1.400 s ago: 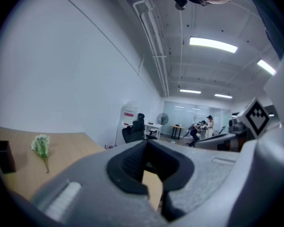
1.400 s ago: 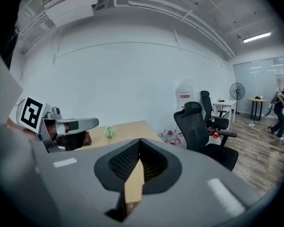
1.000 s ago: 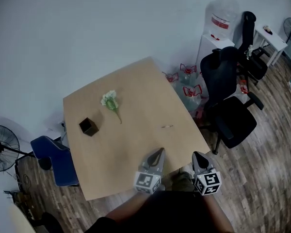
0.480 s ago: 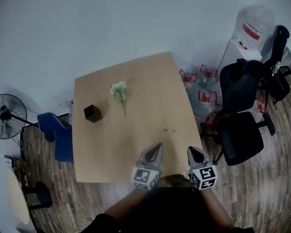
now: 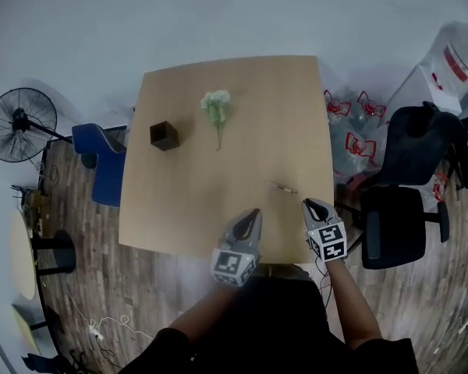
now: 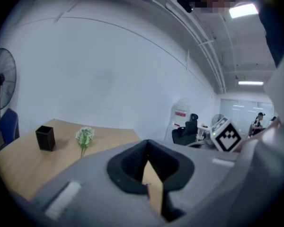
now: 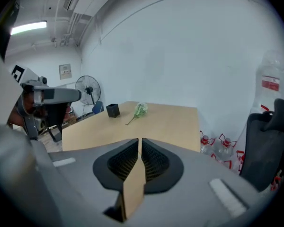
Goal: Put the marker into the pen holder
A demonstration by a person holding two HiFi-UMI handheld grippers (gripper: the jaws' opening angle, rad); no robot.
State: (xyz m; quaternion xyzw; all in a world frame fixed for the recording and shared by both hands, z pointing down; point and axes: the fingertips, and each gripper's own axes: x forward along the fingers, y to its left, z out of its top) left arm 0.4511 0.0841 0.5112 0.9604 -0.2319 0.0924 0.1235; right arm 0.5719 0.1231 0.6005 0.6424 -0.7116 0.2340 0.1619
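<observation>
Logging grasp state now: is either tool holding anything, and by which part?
Nothing held. Left tool shut, empty; right tool jaws opening, nothing between.

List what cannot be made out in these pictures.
Marker: head view, too small to tell colour or cap; seen in neither gripper view.
Pen holder: all views, its inside is dark and too small; contents unknown.
Water dispenser: head view, cut off by the right edge.

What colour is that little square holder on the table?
The pen holder is black or very dark; it shows best in the left gripper view.
</observation>
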